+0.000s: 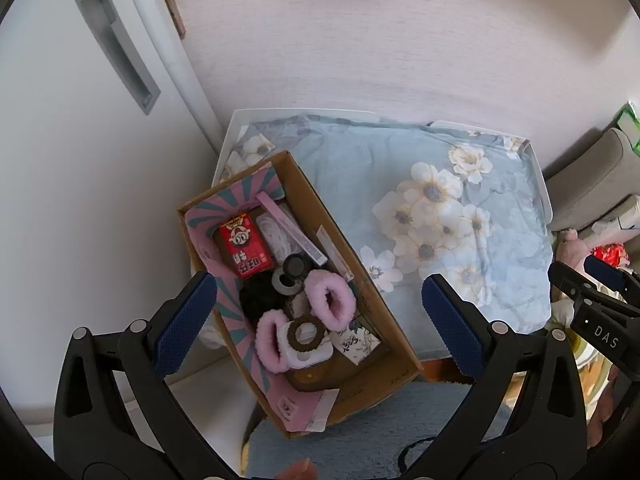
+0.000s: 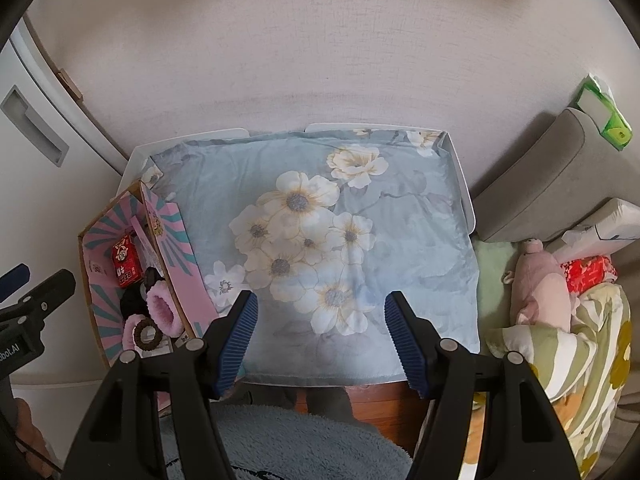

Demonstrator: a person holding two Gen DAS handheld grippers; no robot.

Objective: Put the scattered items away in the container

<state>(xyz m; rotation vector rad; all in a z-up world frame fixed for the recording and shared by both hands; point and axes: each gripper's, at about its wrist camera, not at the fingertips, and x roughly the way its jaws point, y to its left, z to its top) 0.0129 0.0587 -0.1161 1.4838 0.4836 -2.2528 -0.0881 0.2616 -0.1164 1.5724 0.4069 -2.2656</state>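
Observation:
A cardboard box (image 1: 352, 240) with a pink striped lining stands at the left edge of the table. It holds a red carton (image 1: 245, 249), two pink fluffy scrunchies (image 1: 330, 298), a brown hair tie (image 1: 305, 332), a white case and other small items. My left gripper (image 1: 316, 312) is open and empty, hovering above the box. The box also shows in the right wrist view (image 2: 176, 248) at left. My right gripper (image 2: 320, 336) is open and empty above the front of the floral cloth (image 2: 360, 240).
The blue floral cloth (image 1: 460, 208) covers a small white table (image 2: 464, 184) against the wall. A white door (image 1: 80, 160) stands at left. A grey sofa (image 2: 536, 184), pink plush toy (image 2: 540, 284) and striped blanket (image 2: 592, 364) lie at right. A blue rug (image 2: 288, 440) is below.

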